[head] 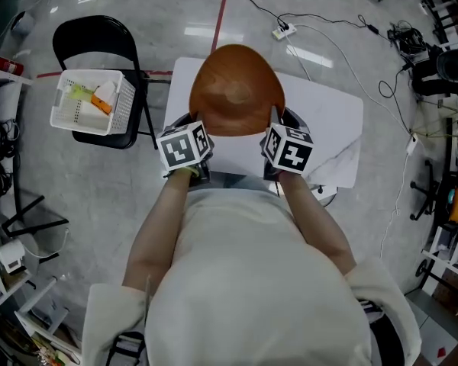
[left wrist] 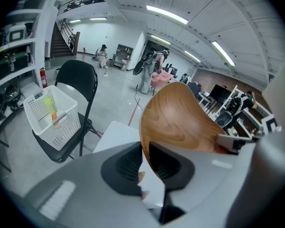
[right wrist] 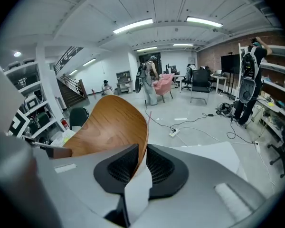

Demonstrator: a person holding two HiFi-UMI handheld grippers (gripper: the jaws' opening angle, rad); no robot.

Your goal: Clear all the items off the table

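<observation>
A brown wooden oval tray [head: 237,90] is held tilted above the white table [head: 332,113], between both grippers. My left gripper [head: 192,122] is shut on the tray's left rim, and my right gripper [head: 278,120] is shut on its right rim. In the left gripper view the tray [left wrist: 180,118] rises from between the dark pads of the left gripper [left wrist: 143,158], with the table [left wrist: 115,133] below. The right gripper view shows the tray's edge [right wrist: 109,122] clamped in the right gripper [right wrist: 141,163], over the table [right wrist: 213,153].
A white basket [head: 91,101] with a few small items sits on a black folding chair [head: 95,33] left of the table. Cables and a power strip [head: 284,30] lie on the floor beyond. Shelving stands at the left edge, and office chairs at the right.
</observation>
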